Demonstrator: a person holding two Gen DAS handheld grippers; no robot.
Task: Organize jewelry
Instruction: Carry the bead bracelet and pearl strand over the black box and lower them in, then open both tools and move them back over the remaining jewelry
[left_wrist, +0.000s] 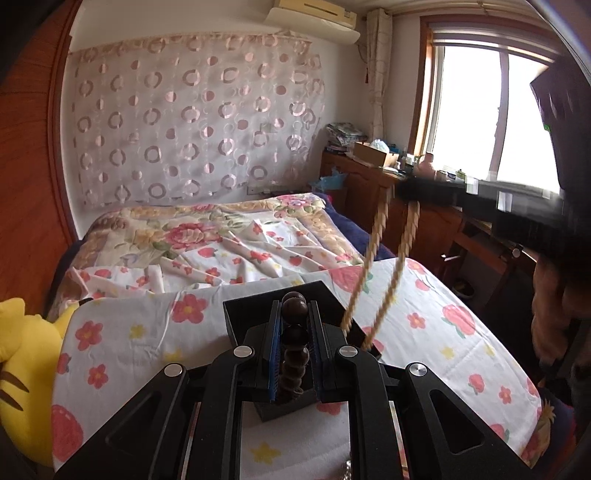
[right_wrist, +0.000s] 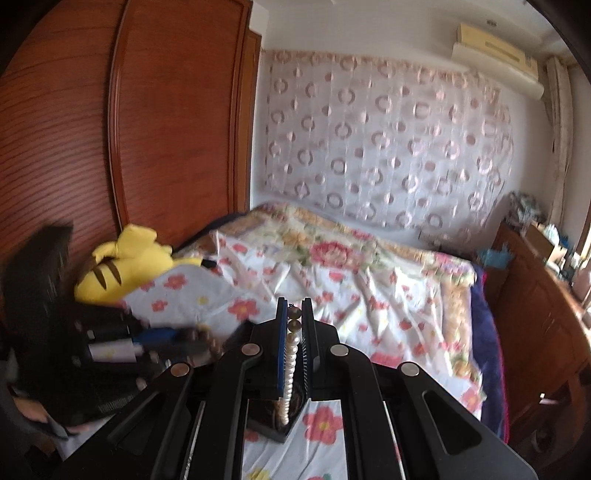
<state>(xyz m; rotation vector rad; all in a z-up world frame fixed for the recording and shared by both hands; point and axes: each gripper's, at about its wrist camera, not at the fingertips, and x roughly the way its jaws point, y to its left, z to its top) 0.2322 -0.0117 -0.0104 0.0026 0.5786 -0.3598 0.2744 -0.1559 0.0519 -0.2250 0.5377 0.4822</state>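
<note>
In the left wrist view my left gripper is shut on a strand of dark brown wooden beads, held over a small black box on the flowered sheet. My right gripper reaches in from the right, blurred, with two strands of a pearl necklace hanging from it into the box. In the right wrist view my right gripper is shut on the white pearl necklace, which hangs into the black box. The left gripper shows blurred at the left with the brown beads.
The box rests on a bed with a flowered sheet. A yellow plush toy lies at the left beside a wooden wardrobe. A cluttered wooden dresser stands under the window. A person's hand holds the right gripper.
</note>
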